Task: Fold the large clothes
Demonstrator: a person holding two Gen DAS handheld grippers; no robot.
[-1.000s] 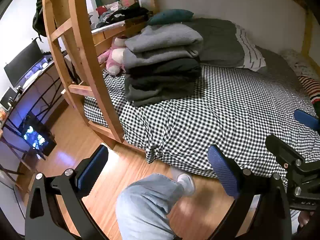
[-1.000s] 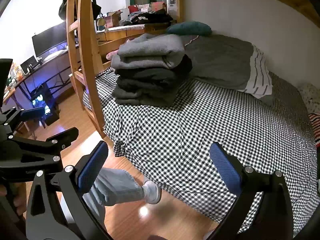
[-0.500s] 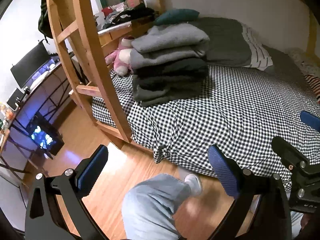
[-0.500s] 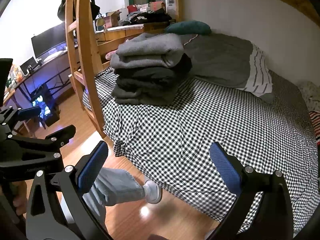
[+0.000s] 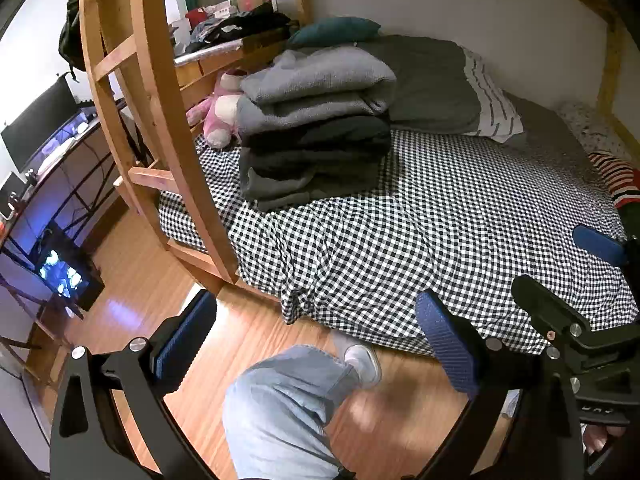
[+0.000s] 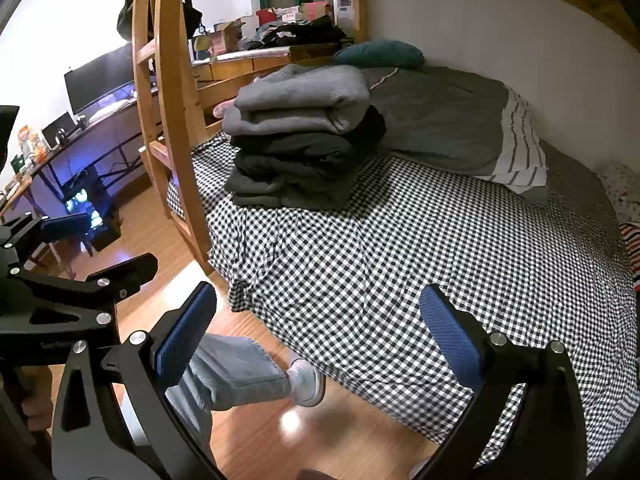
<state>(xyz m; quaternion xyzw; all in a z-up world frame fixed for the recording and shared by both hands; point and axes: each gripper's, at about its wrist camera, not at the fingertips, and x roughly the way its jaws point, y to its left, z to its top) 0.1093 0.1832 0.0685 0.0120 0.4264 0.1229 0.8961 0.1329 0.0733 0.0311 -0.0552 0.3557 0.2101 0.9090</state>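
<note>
A stack of folded grey and dark clothes [image 5: 316, 128] sits on the checkered bed [image 5: 440, 232] near its left end; it also shows in the right wrist view [image 6: 304, 136]. My left gripper [image 5: 316, 340] is open and empty, held over the floor in front of the bed. My right gripper [image 6: 320, 336] is open and empty, over the bed's front edge. Each gripper shows at the edge of the other's view. A striped garment [image 5: 616, 178] lies at the bed's far right.
A wooden ladder [image 5: 160, 120] stands at the bed's left. A grey folded duvet [image 5: 436, 80] and teal pillow [image 5: 336, 30] lie by the wall. A desk with monitor [image 6: 100, 80] is on the left. My jeans leg and shoe [image 5: 304, 396] are on the wooden floor.
Both views have shifted slightly; the left gripper has turned a little toward the bed. The leg has moved a little. Both grippers stay open and empty.
</note>
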